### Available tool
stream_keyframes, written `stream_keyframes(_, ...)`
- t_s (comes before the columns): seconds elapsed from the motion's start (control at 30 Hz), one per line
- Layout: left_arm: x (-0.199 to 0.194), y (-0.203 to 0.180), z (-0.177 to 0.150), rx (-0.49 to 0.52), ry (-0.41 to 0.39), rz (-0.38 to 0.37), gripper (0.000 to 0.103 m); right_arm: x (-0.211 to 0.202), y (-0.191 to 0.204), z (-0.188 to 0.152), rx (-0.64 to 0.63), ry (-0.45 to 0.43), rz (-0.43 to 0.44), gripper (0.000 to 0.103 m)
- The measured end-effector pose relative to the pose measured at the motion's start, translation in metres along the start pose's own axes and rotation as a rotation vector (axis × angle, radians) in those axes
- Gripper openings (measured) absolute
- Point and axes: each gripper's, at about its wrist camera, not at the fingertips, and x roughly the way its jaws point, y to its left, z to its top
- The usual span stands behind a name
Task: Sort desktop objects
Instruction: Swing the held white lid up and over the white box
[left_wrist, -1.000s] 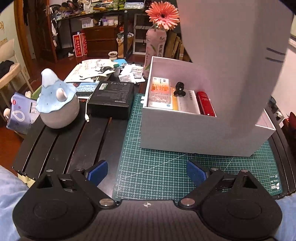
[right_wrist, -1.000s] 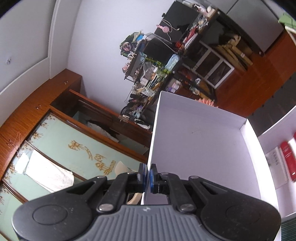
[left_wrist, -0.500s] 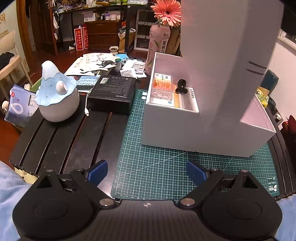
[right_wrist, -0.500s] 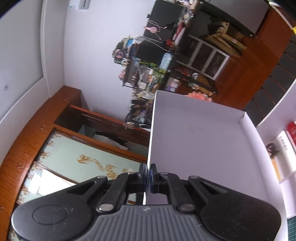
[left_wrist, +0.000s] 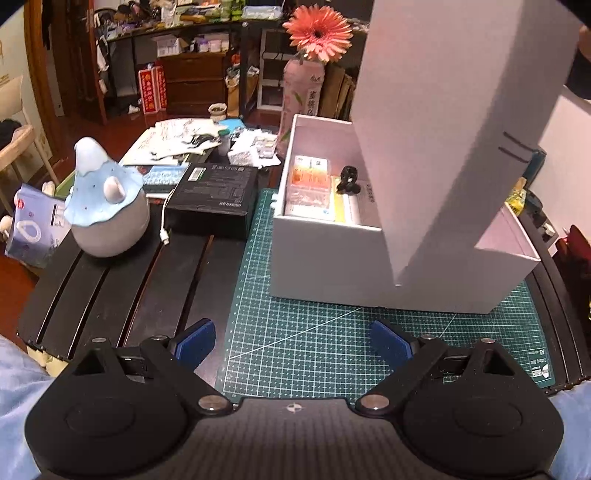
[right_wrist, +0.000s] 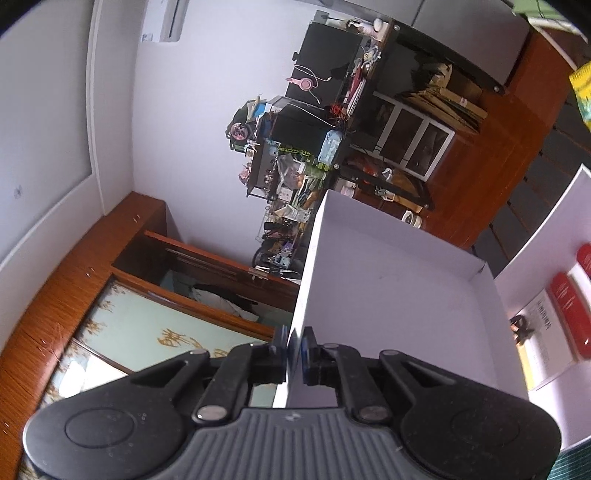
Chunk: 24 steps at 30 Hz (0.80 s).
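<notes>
Left gripper (left_wrist: 291, 338) hung low over the near edge of the green mat (left_wrist: 332, 343), jaws spread wide, nothing between them.

Beyond it, on the mat, stood the white box (left_wrist: 332, 258), open at the top. Inside: an orange packet (left_wrist: 310, 177), a black clip (left_wrist: 348, 181), and, seen from the right wrist, red tubes (right_wrist: 569, 314).

Right gripper (right_wrist: 294, 350) was pinched nearly closed on one edge wall of the lid (left_wrist: 443, 122). Right wrist view showed the lid's hollow inside (right_wrist: 388, 302) running away from the pads.

Lid hung tilted on edge above the box's right half, one corner dipping in front of the front wall.

Key relation: the box lay below and to the side of the held lid. The lid's open face was turned sideways, not down. Judged: the right hand had to roll it flat before it could seat.

Further back on the worktop (left_wrist: 110, 288): a blue-capped pot (left_wrist: 107, 206), a black carton (left_wrist: 214, 199), a flower (left_wrist: 317, 35).
</notes>
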Motion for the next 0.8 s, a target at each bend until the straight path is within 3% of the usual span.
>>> stream_keyframes(0.47,-0.035,-0.018,0.003,0.062,-0.263,-0.107,0.09,-0.009,0.014,0.014,-0.067,0.018,-0.064,0.01)
stream_keyframes(0.63,-0.043,-0.025,0.004,0.094,-0.307,-0.194,0.09,-0.008,0.018,0.016,-0.081,0.028,-0.078,0.011)
stream_keyframes(0.8,-0.044,-0.039,-0.001,0.179,-0.321,-0.215,0.09,-0.006,0.019,0.016,-0.092,0.042,-0.083,0.011)
